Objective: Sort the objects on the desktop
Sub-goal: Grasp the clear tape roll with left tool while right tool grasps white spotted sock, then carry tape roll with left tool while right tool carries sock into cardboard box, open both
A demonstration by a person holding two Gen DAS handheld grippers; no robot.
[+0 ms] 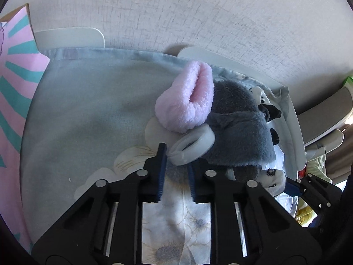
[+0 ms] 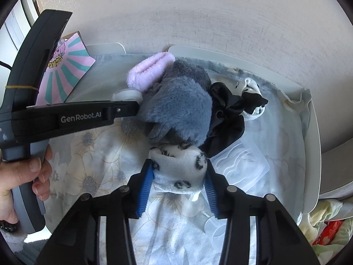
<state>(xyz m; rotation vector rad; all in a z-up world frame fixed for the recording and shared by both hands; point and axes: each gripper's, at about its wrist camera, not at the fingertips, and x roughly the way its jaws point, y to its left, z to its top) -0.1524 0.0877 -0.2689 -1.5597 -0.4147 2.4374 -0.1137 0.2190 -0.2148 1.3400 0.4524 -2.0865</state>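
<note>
The left tool [image 1: 176, 167] has its blue pads drawn close together on a bit of fuzzy grey plush; a pale grey fabric loop [image 1: 192, 148] lies just past its tips. Beyond that loop sits a pink fluffy scrunchie [image 1: 184, 98], resting against a grey plush piece [image 1: 240, 130]. The right tool [image 2: 178, 181] pinches a white sock with black spots [image 2: 179, 169] between its half-closed pads. Just ahead of it the grey plush lies over the sock's far end, with a black satin scrunchie [image 2: 229, 110] to the tool's right and a clear plastic lid [image 2: 245, 165] beside the right pad. All of this lies on a floral cloth [image 2: 92, 154] lining a white tray [image 2: 314, 154] on the desk [image 2: 198, 17]. A hand [image 2: 19, 176] grips the left tool's handle.
</note>
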